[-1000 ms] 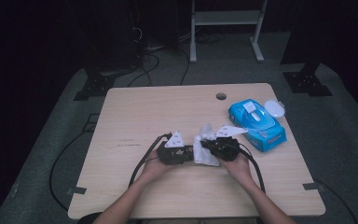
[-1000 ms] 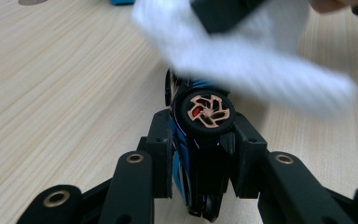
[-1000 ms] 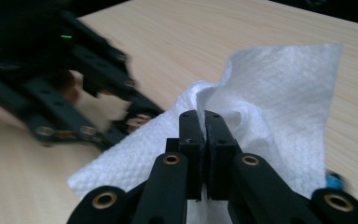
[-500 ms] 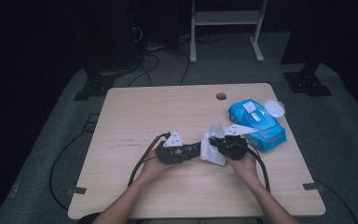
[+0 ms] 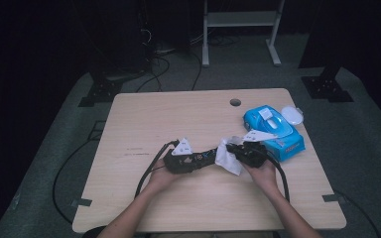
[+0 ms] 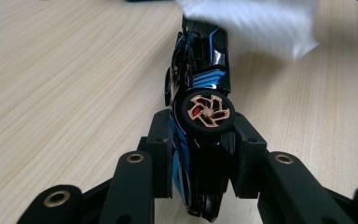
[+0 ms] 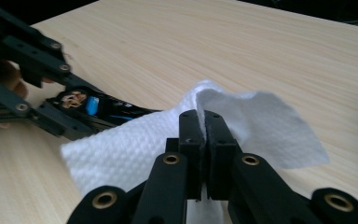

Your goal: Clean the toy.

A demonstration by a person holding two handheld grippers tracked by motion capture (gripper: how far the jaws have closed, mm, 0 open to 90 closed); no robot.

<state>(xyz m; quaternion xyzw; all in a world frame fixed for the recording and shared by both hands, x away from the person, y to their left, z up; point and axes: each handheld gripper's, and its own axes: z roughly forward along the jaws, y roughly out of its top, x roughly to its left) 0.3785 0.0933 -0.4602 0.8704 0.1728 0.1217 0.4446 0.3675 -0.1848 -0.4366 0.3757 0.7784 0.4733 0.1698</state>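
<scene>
Both forearms are entering from the bottom edge of the high view and converging toward mid-table. The left hand (image 5: 161, 177) is gripping the left gripper (image 5: 206, 157), which is pointing across toward the other hand; its 2 jaws are clamping a toy car (image 6: 200, 100) by its sides. The right hand (image 5: 264, 171) is holding the right gripper (image 5: 229, 148), aimed back at the left one, its 2 jaws pressing together on a white wipe (image 7: 135, 147).
</scene>
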